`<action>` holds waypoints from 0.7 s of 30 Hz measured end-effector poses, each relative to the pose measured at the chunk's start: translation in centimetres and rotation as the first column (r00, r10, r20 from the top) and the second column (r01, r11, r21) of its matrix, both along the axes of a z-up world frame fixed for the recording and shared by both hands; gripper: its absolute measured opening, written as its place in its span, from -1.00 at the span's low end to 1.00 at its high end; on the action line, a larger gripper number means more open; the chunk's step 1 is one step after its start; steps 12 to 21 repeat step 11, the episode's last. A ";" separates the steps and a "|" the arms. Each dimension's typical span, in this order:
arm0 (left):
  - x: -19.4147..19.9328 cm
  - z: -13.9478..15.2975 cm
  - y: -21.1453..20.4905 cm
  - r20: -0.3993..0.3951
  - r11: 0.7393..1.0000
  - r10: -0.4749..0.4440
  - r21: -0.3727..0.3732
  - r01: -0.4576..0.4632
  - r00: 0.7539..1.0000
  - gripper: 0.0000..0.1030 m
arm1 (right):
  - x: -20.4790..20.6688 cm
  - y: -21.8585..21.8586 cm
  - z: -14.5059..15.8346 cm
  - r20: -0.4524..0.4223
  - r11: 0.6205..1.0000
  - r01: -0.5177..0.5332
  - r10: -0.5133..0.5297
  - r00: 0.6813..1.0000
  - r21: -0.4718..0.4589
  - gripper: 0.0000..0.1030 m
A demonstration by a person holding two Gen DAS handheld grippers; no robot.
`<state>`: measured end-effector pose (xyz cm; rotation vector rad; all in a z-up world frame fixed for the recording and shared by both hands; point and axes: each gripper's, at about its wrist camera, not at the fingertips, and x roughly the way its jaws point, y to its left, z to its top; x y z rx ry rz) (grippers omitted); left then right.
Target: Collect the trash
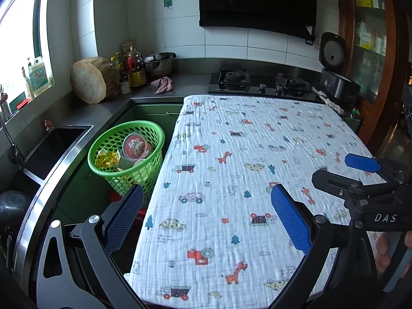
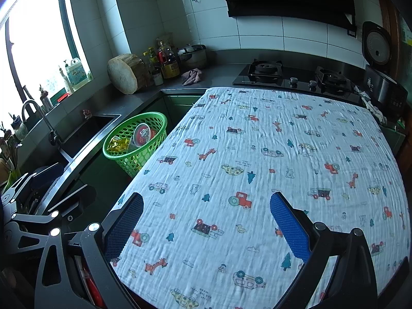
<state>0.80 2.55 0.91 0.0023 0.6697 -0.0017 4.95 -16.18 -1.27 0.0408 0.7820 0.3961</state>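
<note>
A green perforated basket (image 1: pixel 144 128) stands on the floor left of the table; it also shows in the right wrist view (image 2: pixel 152 118). It holds a red-lidded round container (image 1: pixel 134 145), a yellow wrapper (image 1: pixel 108 158) and other trash. My left gripper (image 1: pixel 206 219) is open and empty above the table's left front part. My right gripper (image 2: pixel 206 221) is open and empty above the table's front; it appears in the left wrist view (image 1: pixel 360 170) at the right edge. The table (image 1: pixel 257 154) carries a white cloth printed with cars and giraffes.
A steel counter (image 1: pixel 108 105) wraps the left and back, with a sink (image 1: pixel 59 141), a round wooden block (image 1: pixel 88 82), bottles (image 1: pixel 132 68), a pot (image 1: pixel 158 64), a pink rag (image 1: pixel 162 85), a gas hob (image 1: pixel 262 83) and a rice cooker (image 1: pixel 337 77).
</note>
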 end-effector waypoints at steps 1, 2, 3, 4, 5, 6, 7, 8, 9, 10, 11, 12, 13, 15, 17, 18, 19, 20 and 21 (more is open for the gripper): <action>0.0 -0.1 0.0 -0.002 1.000 -0.003 -0.003 0.003 1.000 0.90 | 0.0 0.0 0.0 0.000 1.000 -0.001 0.001 1.000 -0.001 0.85; 0.0 -0.1 -0.1 -0.005 1.000 -0.004 -0.005 0.004 1.000 0.90 | 0.0 0.0 0.0 0.000 1.000 0.001 -0.001 1.000 -0.001 0.85; 0.1 -0.1 0.0 -0.008 1.000 -0.007 -0.008 0.007 1.000 0.90 | 0.0 0.0 0.0 0.000 1.000 0.000 0.000 1.000 0.000 0.85; 0.1 -0.2 -0.1 -0.011 1.000 -0.007 -0.009 0.007 1.000 0.90 | 0.0 0.0 0.0 0.000 1.000 0.000 0.000 1.000 0.000 0.85; 0.1 -0.2 -0.1 -0.014 1.000 -0.006 -0.010 0.006 1.000 0.90 | 0.0 0.0 0.0 0.000 1.000 0.001 -0.001 1.000 -0.001 0.85; 0.1 -0.2 -0.1 -0.014 1.000 -0.007 -0.011 0.007 1.000 0.90 | 0.0 0.0 0.0 0.000 1.000 0.001 -0.001 1.000 0.000 0.85; 0.1 -0.2 -0.1 -0.015 1.000 -0.007 -0.010 0.007 1.000 0.90 | 0.0 0.0 0.0 0.000 1.000 0.002 -0.002 1.000 0.000 0.85; 0.1 -0.3 -0.1 -0.016 1.000 -0.006 -0.009 0.006 1.000 0.90 | 0.0 0.0 0.0 0.001 1.000 0.004 -0.004 1.000 0.001 0.85; 0.1 -0.3 -0.1 -0.016 1.000 -0.006 -0.010 0.006 1.000 0.90 | -0.1 0.0 0.0 0.001 1.000 0.005 -0.005 1.000 0.001 0.85; 0.2 -0.3 0.0 -0.018 1.000 -0.006 -0.012 0.005 1.000 0.90 | -0.1 0.0 0.0 0.001 1.000 0.006 -0.006 1.000 0.001 0.85; 0.1 -0.3 -0.1 -0.018 1.000 -0.007 -0.012 0.006 1.000 0.90 | -0.1 0.0 0.0 0.001 1.000 0.006 -0.006 1.000 0.001 0.85; 0.1 -0.3 -0.1 -0.018 1.000 -0.007 -0.012 0.006 1.000 0.90 | -0.1 0.0 0.0 0.001 1.000 0.006 -0.006 1.000 0.001 0.85; 0.1 -0.3 -0.1 -0.018 1.000 -0.007 -0.012 0.006 1.000 0.90 | -0.1 0.0 0.0 0.001 1.000 0.006 -0.006 1.000 0.001 0.85; 0.1 -0.3 -0.1 -0.018 1.000 -0.007 -0.012 0.006 1.000 0.90 | -0.1 0.0 0.0 0.001 1.000 0.006 -0.006 1.000 0.001 0.85; 0.1 -0.3 -0.1 -0.018 1.000 -0.007 -0.012 0.006 1.000 0.90 | -0.1 0.0 0.0 0.001 1.000 0.006 -0.006 1.000 0.001 0.85; 0.1 -0.3 -0.1 -0.018 1.000 -0.007 -0.012 0.006 1.000 0.90 | -0.1 0.0 0.0 0.001 1.000 0.006 -0.006 1.000 0.001 0.85; 0.1 -0.3 -0.1 -0.018 1.000 -0.007 -0.012 0.006 1.000 0.90 | -0.1 0.0 0.0 0.001 1.000 0.006 -0.006 1.000 0.001 0.85; 0.1 -0.3 -0.1 -0.018 1.000 -0.007 -0.012 0.006 1.000 0.90 | -0.1 0.0 0.0 0.001 1.000 0.006 -0.006 1.000 0.001 0.85; 0.1 -0.3 -0.1 -0.018 1.000 -0.007 -0.012 0.006 1.000 0.90 | -0.1 0.0 0.0 0.001 1.000 0.006 -0.006 1.000 0.001 0.85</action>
